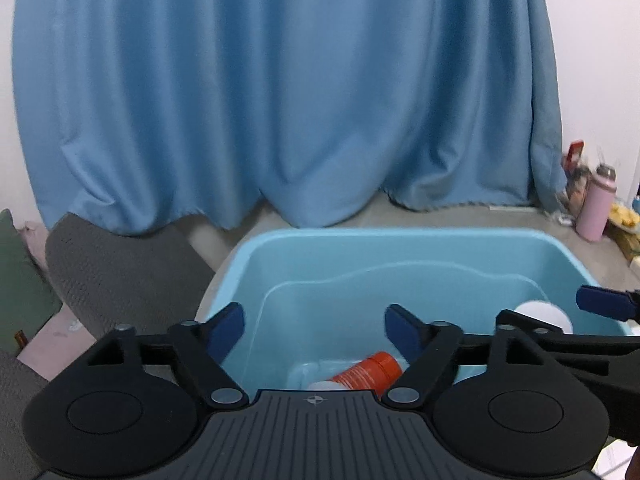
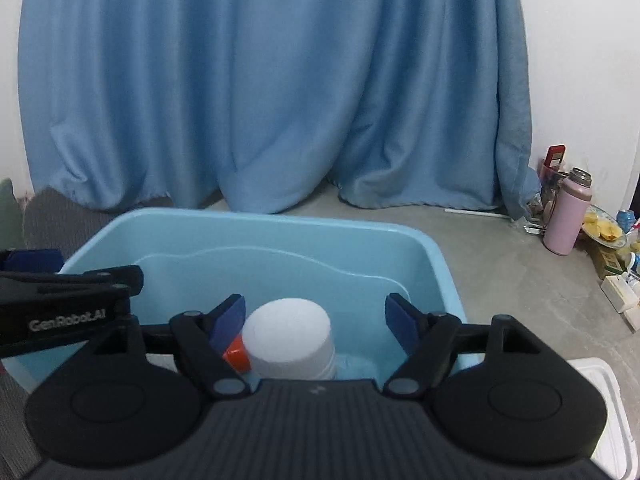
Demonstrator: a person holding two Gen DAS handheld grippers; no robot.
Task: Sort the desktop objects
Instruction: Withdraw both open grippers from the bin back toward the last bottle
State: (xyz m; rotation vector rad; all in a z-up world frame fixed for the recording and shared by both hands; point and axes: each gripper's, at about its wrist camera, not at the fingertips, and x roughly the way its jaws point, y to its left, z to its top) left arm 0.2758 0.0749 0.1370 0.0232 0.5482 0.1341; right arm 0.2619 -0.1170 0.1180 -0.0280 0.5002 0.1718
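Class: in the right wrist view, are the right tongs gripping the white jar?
No: the right tongs are open, and the white jar stands free in the blue bin.

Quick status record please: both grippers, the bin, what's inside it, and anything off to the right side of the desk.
left gripper: open, empty, over the bin
right gripper: open, empty, over the bin
bin: light blue tub in front of the blue curtain
contents: orange bottle lying on its side; white container beside it
right side: pink flask upright, small clutter around it
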